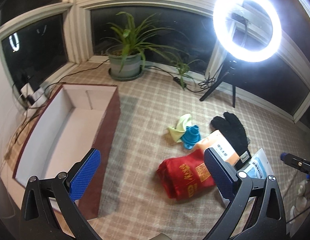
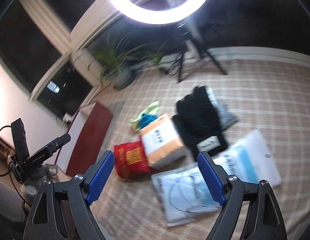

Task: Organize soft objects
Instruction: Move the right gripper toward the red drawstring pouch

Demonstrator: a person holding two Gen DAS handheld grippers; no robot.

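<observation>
A red pouch [image 1: 182,178] with gold print lies on the checked cloth, with an orange-and-white packet [image 1: 220,148], a black glove [image 1: 232,132], a yellow-green cloth [image 1: 179,127] and a blue silicone piece [image 1: 190,137] behind it. My left gripper [image 1: 153,170] hangs open above the cloth between the box and the pouch, holding nothing. In the right wrist view the red pouch [image 2: 131,158], orange packet [image 2: 162,142], black glove [image 2: 198,120] and two clear bags of blue masks [image 2: 186,192] [image 2: 248,160] lie ahead. My right gripper [image 2: 155,170] is open and empty above them.
An open maroon box [image 1: 107,124] with a white inside stands at the left. A potted plant [image 1: 126,64], cables and a ring light [image 1: 246,24] on a tripod stand at the back by the windows. The other gripper's tip [image 1: 294,161] shows at the right edge.
</observation>
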